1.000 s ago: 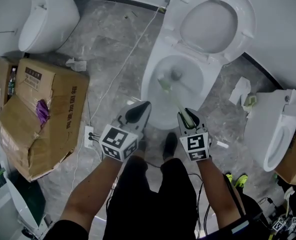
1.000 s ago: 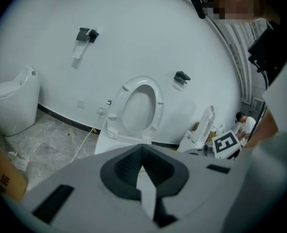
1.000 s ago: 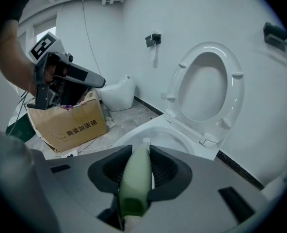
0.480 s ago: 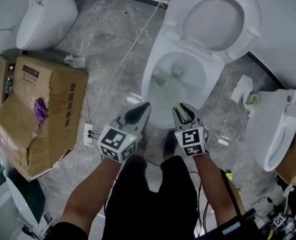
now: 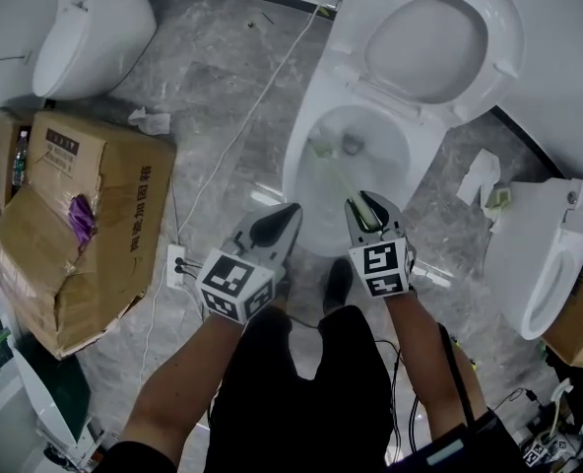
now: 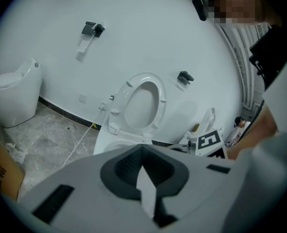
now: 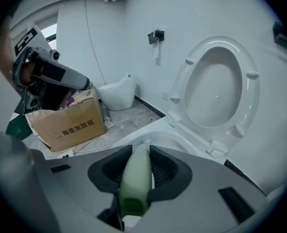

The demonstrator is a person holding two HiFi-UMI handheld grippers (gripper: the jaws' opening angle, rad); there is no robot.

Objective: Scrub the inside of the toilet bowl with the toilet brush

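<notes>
A white toilet stands with seat and lid raised. My right gripper is shut on the pale green handle of the toilet brush, whose head lies inside the bowl against its left wall. In the right gripper view the green handle runs between the jaws toward the bowl rim. My left gripper hovers beside the bowl's front, shut and holding nothing; in its own view the jaws are closed below the raised seat.
A torn cardboard box lies on the left. A white cable crosses the marble floor. Another toilet stands at top left, a third at right. Crumpled paper lies nearby. My feet stand before the bowl.
The brush head has swung back and forth along the bowl's left side, and my right gripper shifted slightly with it. The left gripper barely moved.
</notes>
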